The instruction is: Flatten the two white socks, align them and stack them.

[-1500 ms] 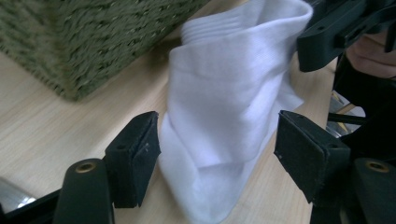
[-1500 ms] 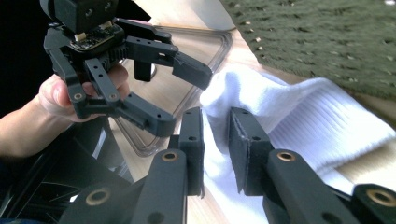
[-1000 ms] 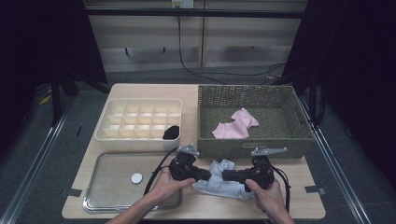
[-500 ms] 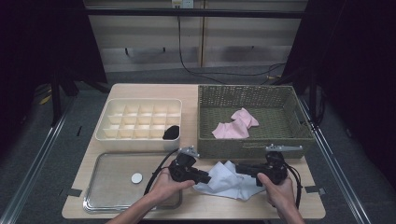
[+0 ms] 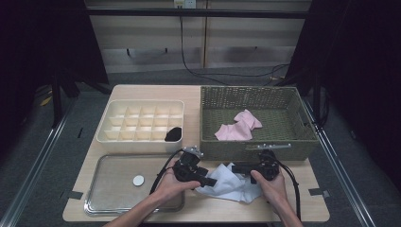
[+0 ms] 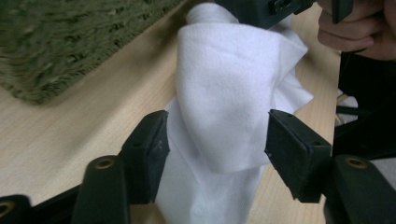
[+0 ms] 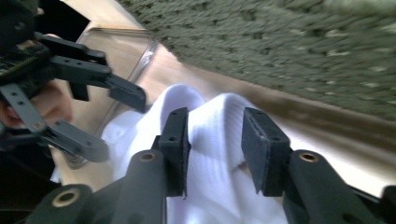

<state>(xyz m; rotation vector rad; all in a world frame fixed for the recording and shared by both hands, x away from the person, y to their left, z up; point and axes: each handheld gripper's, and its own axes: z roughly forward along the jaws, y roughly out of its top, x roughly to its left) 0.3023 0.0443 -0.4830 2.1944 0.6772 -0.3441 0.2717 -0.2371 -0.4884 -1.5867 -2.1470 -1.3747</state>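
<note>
**Two grippers working a white cloth at the table's front edge**

The person is handling a crumpled white cloth [image 5: 229, 182] lying at the lower centre of the high view, on the bare wooden table [image 5: 189, 92] just in front of the green woven basket [image 5: 208, 118]. The left gripper [image 5: 208, 181] is reaching in from the lower left of that frame, and in the left gripper view its jaws are standing wide apart on either side of a raised fold of the cloth [image 6: 224, 102], not yet pressing it. The right gripper [image 5: 239, 168] is coming in from the lower right; in the right gripper view its jaws are set narrower around a ridge of the cloth [image 7: 212, 140], with a gap showing on both sides, so it is not clamping either.

To do this step well, each gripper probably needs to close on a single thick fold rather than a loose edge, and the two holds should sit well apart so the cloth spreads instead of bunching. Lifting straight up before moving toward the basket would keep the fabric from dragging on the rim.

Counting things: one white cloth, one pink cloth [image 5: 239, 125] lying inside the basket at centre right, one cream compartment box [image 5: 108, 125] at centre left with one dark item [image 5: 173, 134] in its lower right cell, one clear shallow tray [image 5: 94, 201] at lower left holding one small white disc [image 5: 138, 179].
</note>
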